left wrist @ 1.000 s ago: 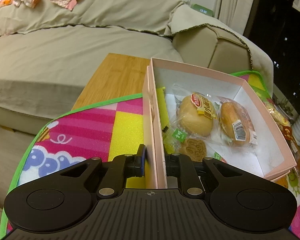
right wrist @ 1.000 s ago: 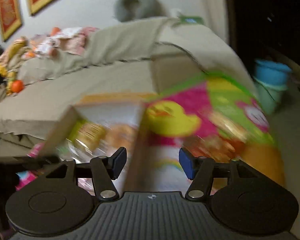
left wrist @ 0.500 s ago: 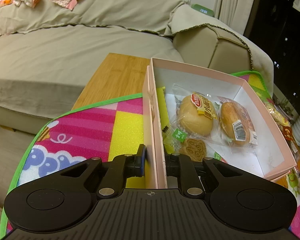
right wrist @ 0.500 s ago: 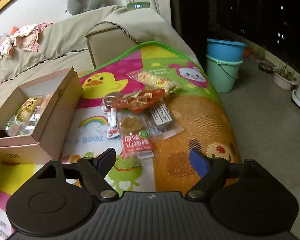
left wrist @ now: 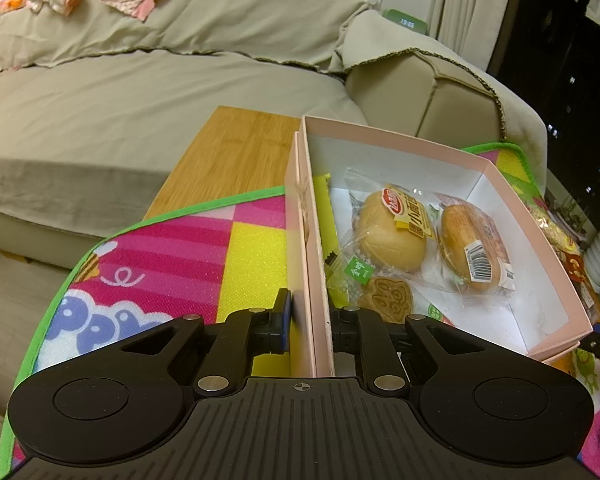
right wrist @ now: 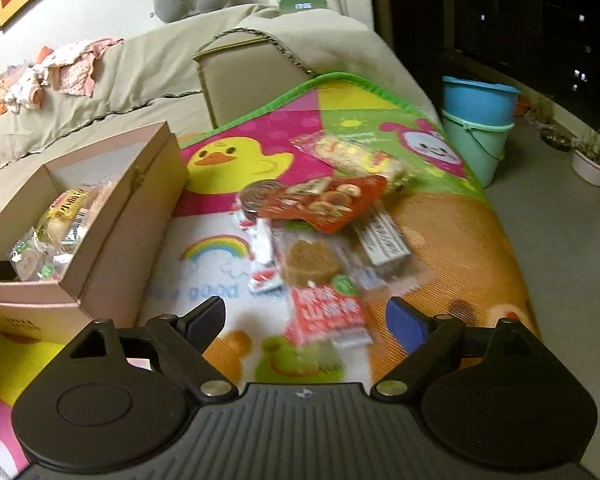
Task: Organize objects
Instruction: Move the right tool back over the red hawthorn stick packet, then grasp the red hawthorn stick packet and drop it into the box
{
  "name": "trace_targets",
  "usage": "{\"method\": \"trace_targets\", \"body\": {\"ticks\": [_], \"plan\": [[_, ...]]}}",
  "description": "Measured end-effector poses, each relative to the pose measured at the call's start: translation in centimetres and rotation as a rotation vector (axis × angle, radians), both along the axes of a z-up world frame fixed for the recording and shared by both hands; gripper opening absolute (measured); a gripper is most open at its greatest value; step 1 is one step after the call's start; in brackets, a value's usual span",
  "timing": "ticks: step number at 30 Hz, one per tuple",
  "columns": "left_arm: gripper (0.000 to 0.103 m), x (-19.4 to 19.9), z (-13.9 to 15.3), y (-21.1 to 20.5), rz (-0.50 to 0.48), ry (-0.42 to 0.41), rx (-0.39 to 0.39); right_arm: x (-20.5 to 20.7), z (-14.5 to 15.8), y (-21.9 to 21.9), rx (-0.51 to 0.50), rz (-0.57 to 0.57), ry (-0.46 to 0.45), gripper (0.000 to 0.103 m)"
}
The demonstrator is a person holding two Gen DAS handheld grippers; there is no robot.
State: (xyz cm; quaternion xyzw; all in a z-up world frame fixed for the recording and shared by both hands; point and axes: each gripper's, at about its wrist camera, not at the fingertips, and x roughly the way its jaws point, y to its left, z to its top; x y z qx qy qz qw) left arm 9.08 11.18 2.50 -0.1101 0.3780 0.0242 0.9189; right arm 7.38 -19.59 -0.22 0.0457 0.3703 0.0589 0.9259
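Left wrist view: the left gripper (left wrist: 309,322) is clamped on the near side wall of the pink box (left wrist: 532,236), one finger outside the wall and the other inside. The box sits on a colourful play mat (left wrist: 172,248) that partly covers a wooden table (left wrist: 236,148). Inside the box lie two wrapped buns (left wrist: 392,236) side by side, a paw-shaped biscuit (left wrist: 388,300) in clear wrap near the gripper, and a yellow packet (left wrist: 325,216) standing along the held wall. A beige sofa (left wrist: 140,92) runs behind the table.

Right wrist view: the right gripper (right wrist: 306,320) is spread wide and holds nothing, its fingers hovering above the mat (right wrist: 452,232). Between and just beyond the fingers lies a red-and-white snack packet (right wrist: 326,312), blurred. Past it is a loose pile of snacks: a paw-shaped biscuit (right wrist: 310,264), an orange-red bag (right wrist: 328,204), a long packet (right wrist: 356,156) and others too blurred to tell. The pink box (right wrist: 132,216) stands to the left of the pile, well apart, with wrapped buns (right wrist: 66,212) showing inside. Two stacked buckets (right wrist: 480,120) stand on the floor beyond the mat.
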Motion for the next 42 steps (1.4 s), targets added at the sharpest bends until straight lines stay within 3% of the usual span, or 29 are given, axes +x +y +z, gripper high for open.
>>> {"method": "trace_targets", "body": {"ticks": [4,9,17,21,25,33,42], "plan": [[0.016,0.0,0.0,0.0,-0.001,0.001,0.001,-0.3,0.2,1.2,0.061,0.076,-0.002,0.083],[0.016,0.0,0.0,0.0,0.0,0.001,0.001,-0.8,0.3,1.4,0.058,0.078,-0.004,0.066],[0.016,0.0,0.0,0.0,-0.001,0.0,0.001,1.4,0.2,1.5,0.004,0.024,-0.008,0.064],[0.016,0.0,0.0,0.1,-0.001,0.0,0.001,2.0,0.1,2.6,-0.059,0.036,-0.009,0.045],[0.016,0.0,0.0,0.1,0.0,0.0,0.0,1.5,0.3,3.3,-0.087,0.068,-0.005,0.038],[0.016,-0.1,0.1,0.1,-0.004,0.0,-0.002,-0.9,2.1,3.5,-0.102,0.114,-0.016,0.037],[0.016,0.0,0.2,0.3,-0.004,-0.002,-0.009,-6.2,7.6,2.0,-0.097,0.149,-0.04,0.037]]}}
